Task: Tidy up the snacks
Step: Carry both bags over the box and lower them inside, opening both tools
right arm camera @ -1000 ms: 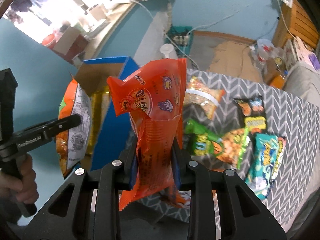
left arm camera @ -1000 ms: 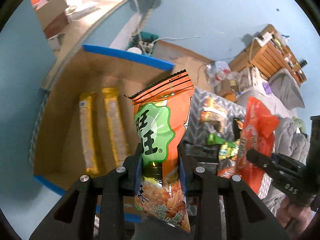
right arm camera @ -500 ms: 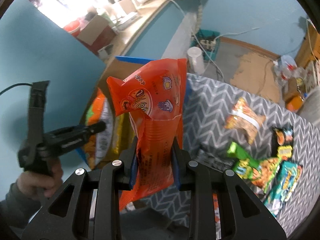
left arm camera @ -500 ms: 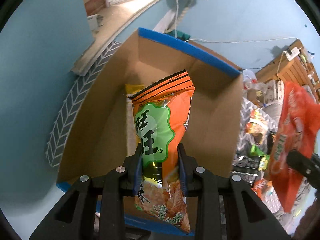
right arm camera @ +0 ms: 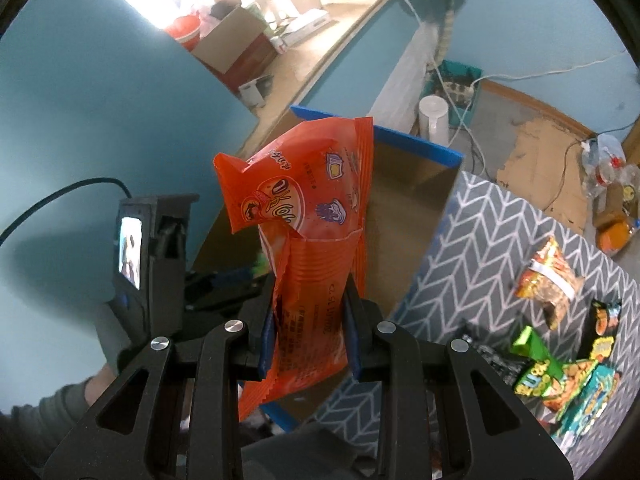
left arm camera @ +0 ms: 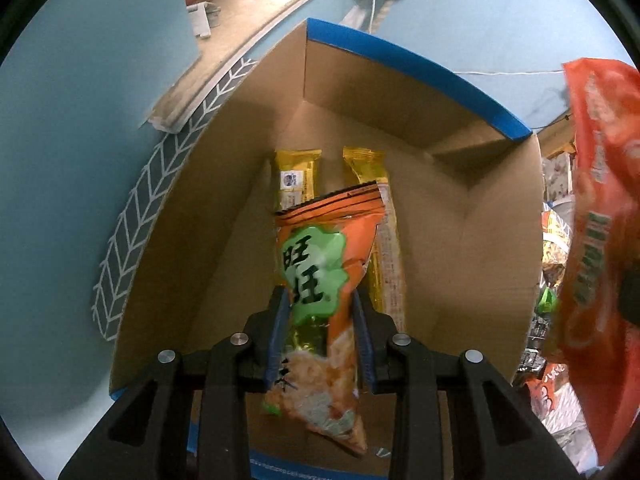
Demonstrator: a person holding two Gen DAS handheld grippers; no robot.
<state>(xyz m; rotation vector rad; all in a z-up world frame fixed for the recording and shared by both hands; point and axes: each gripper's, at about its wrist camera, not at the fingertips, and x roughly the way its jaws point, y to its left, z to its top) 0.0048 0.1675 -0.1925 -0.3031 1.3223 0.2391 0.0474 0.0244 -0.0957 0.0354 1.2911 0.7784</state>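
- Since the cardboard box [left arm camera: 248,184] with the blue rim takes up nearly my whole left view, that's my drop zone; I'd lower the pack right down to the floor of it before letting go, so it lands flat and not on end.
- On the right, the gripper [right arm camera: 308,336] is clamped tight on a red-orange snack bag [right arm camera: 304,216], hanging over the box's near wall. I'd wait my turn so the two bags don't collide.
- My left gripper [left arm camera: 322,332] has its jaws just starting to open, with the orange rice cracker pack [left arm camera: 326,264] between the pads, inside the box and above the bottom.
- Two gold wrapped bars [left arm camera: 296,176] already lie side by side on the box floor, so I'd aim next to them, same direction.
- Loose snacks [right arm camera: 560,368] wait on the chevron-patterned cloth [right arm camera: 488,240].
- Writing: big 旺旺 on a green splash on the cracker pack. The red bag's lettering is too warped to read.
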